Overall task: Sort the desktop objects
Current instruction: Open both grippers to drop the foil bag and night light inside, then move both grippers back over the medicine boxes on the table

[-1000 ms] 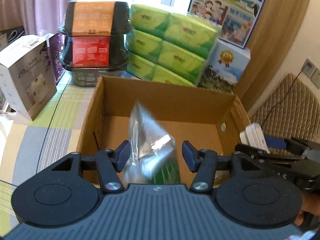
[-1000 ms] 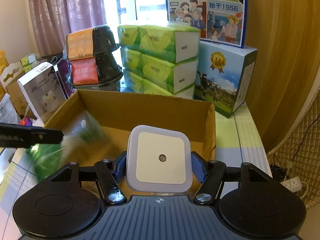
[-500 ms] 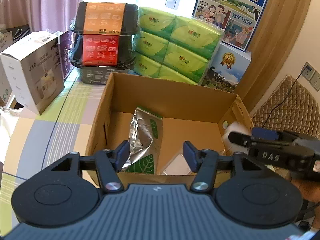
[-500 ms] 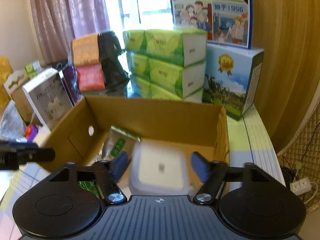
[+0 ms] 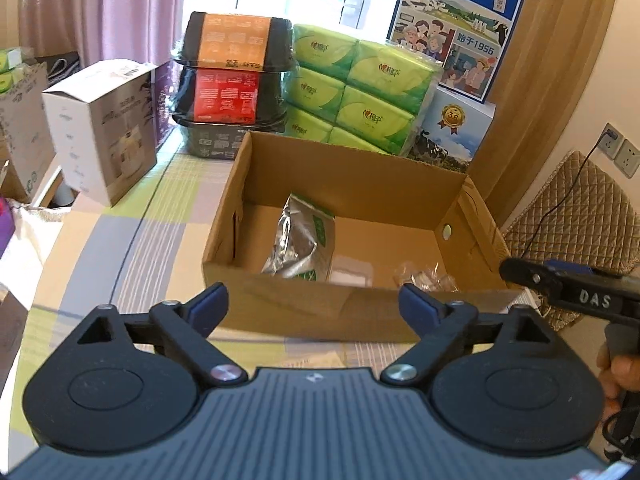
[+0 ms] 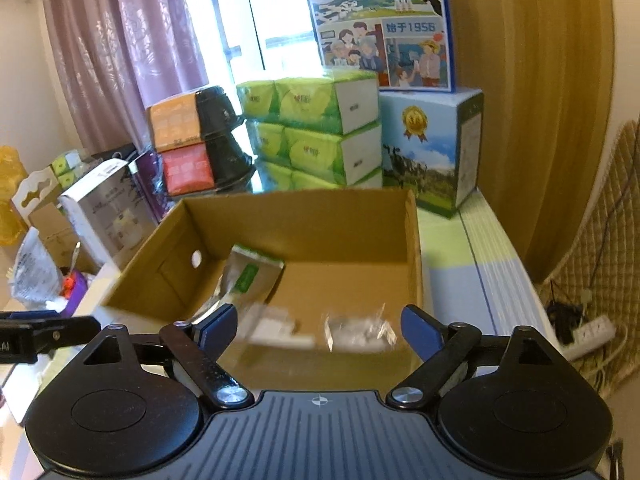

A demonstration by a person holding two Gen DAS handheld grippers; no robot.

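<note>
Your left claw (image 5: 312, 302) is spread wide and holds nothing; your right claw (image 6: 318, 322) is the same, jaws apart and empty. Both hang just short of the near wall of the cardboard box (image 5: 352, 312), looking down into it.

Inside the box, the silver-and-green foil pouch (image 5: 300, 244) leans toward the left side, its long axis running from the near wall toward the far wall. Beside it on the box floor lies a flat white square item (image 5: 350, 270), and right of that a small clear plastic packet (image 5: 424, 276). In the right view these last two are blurred, so detail is uncertain.

Those three things appear sorted. Whatever comes next lies outside the box, and no loose object shows on the counter (image 5: 120, 264) near either claw. Left of the box stands a white carton (image 5: 100, 128); behind the box, stacked green tissue packs (image 5: 360, 92). Judging by position, your left claw is nearer the open counter left of the box.
</note>
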